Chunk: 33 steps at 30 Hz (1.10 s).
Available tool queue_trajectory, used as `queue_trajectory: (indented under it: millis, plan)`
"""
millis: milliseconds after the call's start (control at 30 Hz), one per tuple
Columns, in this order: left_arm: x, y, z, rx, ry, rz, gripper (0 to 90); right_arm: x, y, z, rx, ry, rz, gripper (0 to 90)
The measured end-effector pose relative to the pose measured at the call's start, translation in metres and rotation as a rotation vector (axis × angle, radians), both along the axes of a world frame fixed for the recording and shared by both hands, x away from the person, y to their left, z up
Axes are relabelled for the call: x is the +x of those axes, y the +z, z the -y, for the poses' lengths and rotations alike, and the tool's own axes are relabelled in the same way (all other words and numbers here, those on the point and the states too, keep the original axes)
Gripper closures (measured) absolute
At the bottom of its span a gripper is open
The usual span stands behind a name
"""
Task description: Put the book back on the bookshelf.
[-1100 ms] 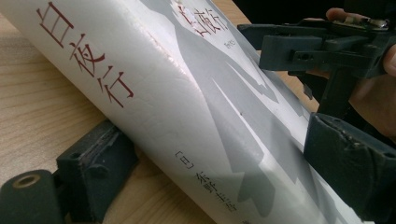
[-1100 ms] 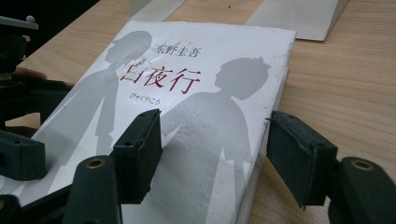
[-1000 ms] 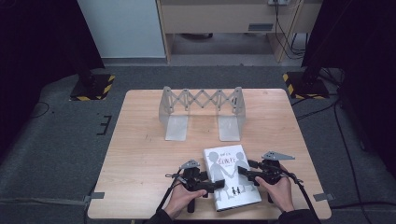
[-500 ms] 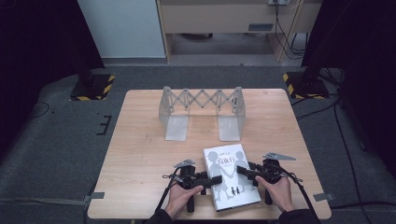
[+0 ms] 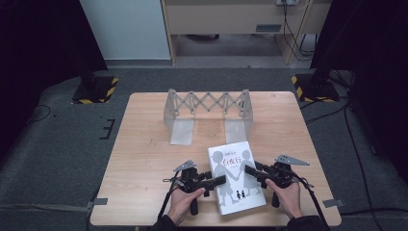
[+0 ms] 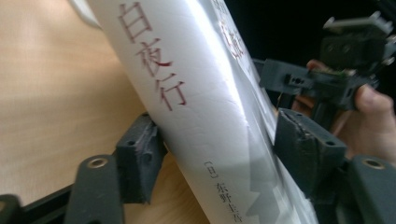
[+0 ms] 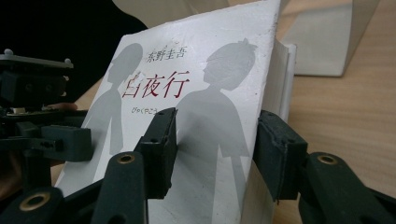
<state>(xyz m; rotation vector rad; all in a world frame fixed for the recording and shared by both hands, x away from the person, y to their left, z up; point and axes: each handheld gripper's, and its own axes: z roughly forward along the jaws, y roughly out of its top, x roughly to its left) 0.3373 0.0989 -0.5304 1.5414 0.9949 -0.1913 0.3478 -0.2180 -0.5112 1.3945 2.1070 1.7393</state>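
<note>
While lying flat near front edge of light wooden table point(image 5: 144, 159), thick white paperback book point(image 5: 235, 178), spine pinched by left gripper point(image 5: 219, 181), jaws just closed in, opposite edge clamped by right gripper point(image 5: 250, 170), likewise just closed in.

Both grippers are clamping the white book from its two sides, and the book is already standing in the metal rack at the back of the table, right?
Not quite. The book lies on the table's near side, apart from the rack, as the high view shows. The rest holds: the left gripper and right gripper have just been closing their jaws on its two sides.
</note>
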Motion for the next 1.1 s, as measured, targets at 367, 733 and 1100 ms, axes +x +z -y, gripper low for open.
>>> queue_trajectory:
  millis: [367, 733, 1100]
  plan:
    - [0.001, 0.012, 0.002, 0.060, -0.031, 0.094, 34.1, -0.002, 0.011, 0.001, 0.036, 0.014, 0.116, 59.9]
    - [0.002, 0.010, 0.005, 0.028, -0.066, 0.106, 35.0, -0.002, 0.012, 0.004, 0.051, 0.048, 0.124, 61.1]
    - [0.001, 0.012, 0.009, -0.018, -0.065, 0.103, 39.3, -0.002, 0.014, -0.004, 0.071, 0.105, 0.125, 61.8]
